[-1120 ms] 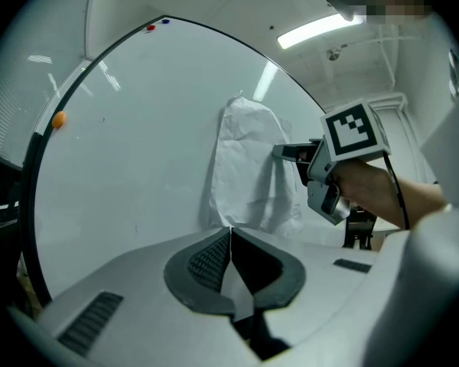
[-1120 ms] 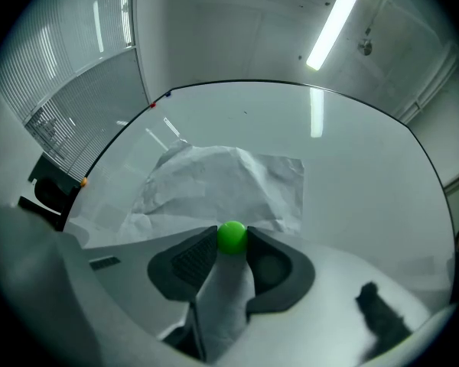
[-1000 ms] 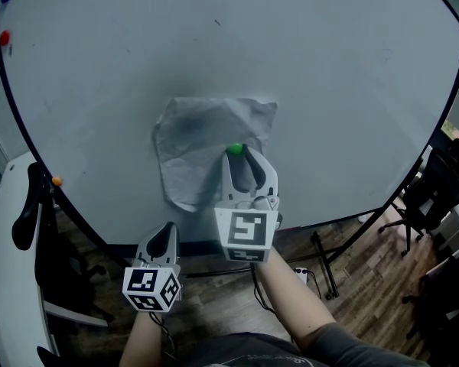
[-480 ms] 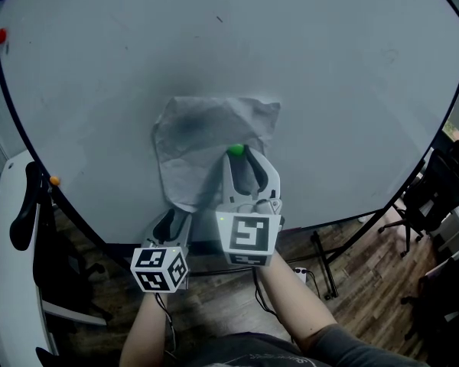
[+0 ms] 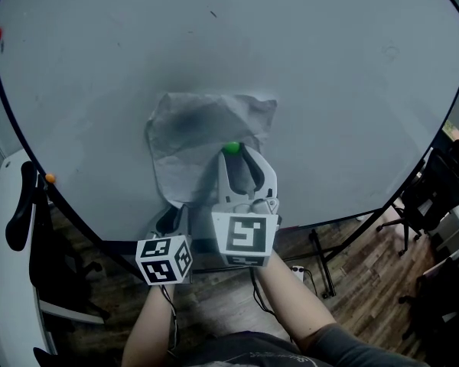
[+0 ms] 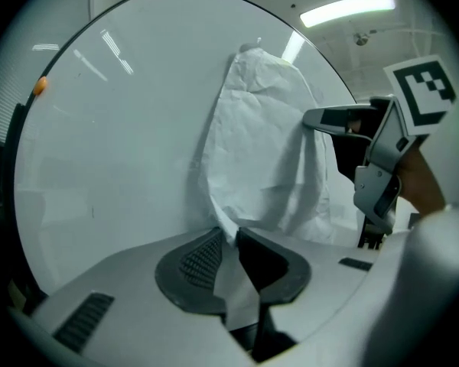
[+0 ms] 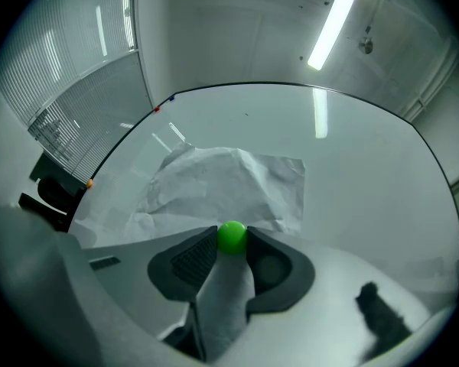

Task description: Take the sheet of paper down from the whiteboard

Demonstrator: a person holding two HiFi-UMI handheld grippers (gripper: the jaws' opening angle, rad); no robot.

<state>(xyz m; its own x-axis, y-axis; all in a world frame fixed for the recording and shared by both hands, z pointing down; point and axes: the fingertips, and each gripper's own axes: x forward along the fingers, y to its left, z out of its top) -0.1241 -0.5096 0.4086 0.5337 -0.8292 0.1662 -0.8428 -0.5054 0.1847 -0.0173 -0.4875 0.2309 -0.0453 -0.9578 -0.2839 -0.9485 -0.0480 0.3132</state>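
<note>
The sheet of paper hung on the whiteboard just ahead of both tongs, so it was not yet down. The right tongs were clenched on the green magnet pinning it. The left tongs had just been closing around 1 lower corner, seemingly not pinched yet. 2 steps remained: magnet off, sheet pulled away.

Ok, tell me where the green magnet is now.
Head view, centre: the green magnet is pinched by the right gripper, against the right half of the paper on the whiteboard.
</note>
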